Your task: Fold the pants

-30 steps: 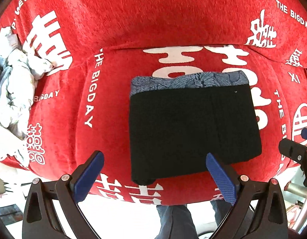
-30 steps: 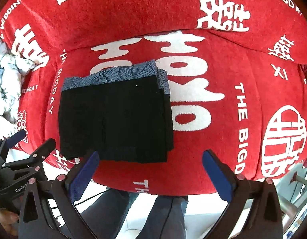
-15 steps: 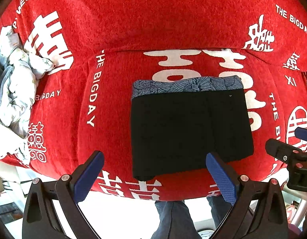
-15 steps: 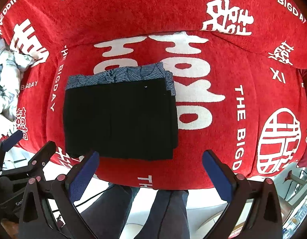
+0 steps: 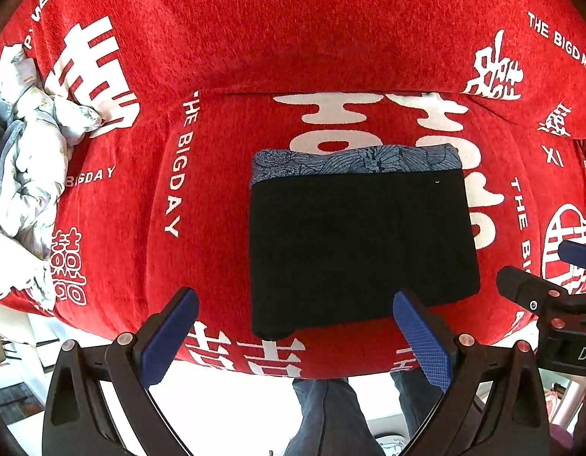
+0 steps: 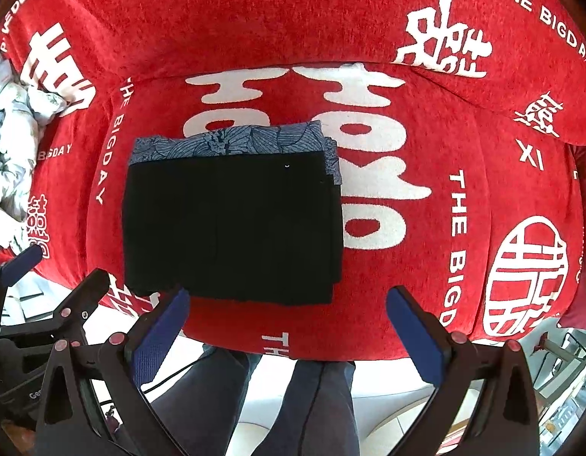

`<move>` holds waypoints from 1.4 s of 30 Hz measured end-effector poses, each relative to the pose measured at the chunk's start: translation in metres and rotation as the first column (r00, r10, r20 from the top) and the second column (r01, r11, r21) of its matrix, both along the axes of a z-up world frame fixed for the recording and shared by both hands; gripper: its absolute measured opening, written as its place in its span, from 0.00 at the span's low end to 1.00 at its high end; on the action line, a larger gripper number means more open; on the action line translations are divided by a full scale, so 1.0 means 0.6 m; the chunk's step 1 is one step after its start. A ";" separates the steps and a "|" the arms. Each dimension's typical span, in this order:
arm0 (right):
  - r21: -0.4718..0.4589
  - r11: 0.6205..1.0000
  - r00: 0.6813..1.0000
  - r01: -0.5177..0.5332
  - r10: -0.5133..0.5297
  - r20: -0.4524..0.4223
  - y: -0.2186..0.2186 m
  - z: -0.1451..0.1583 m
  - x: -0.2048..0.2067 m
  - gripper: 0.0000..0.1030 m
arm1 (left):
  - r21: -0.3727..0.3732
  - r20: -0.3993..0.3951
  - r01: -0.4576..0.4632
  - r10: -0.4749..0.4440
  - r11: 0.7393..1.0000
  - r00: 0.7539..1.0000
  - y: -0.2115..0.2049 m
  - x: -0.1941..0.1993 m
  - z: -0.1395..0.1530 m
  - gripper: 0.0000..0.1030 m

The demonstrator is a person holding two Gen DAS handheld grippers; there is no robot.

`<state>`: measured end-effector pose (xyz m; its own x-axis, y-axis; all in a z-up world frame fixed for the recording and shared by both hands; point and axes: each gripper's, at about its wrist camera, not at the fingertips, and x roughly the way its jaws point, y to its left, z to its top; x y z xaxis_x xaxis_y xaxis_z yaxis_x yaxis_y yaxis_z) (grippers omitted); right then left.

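Red plush sofa cover with white lettering [image 5: 224, 228] fills the room's view, and the folded black pants with a blue patterned waistband [image 5: 357, 243] lie flat mid-seat, a neat rectangle with squared edges. Folding looks finished; nothing seems left but perhaps tidying. Left gripper [image 5: 296, 338] and right gripper [image 6: 289, 332] hover wide apart, empty, near the front edge.

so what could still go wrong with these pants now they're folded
The folded pants lie near the front edge of the red cushion, so a nudge could slide them off. Their layered right edge, seen in the right view, looks slightly uneven and could splay if bumped. Both the left hand-held gripper and the right hand-held gripper are open.
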<state>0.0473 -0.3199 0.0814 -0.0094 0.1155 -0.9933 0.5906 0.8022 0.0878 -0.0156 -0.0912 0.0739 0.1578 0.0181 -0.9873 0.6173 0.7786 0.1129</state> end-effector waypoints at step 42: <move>-0.036 0.999 0.999 -0.033 0.033 -0.004 0.006 0.007 0.006 1.00 | 0.027 0.018 0.005 -0.006 1.000 1.000 -0.001 -0.001 -0.001 1.00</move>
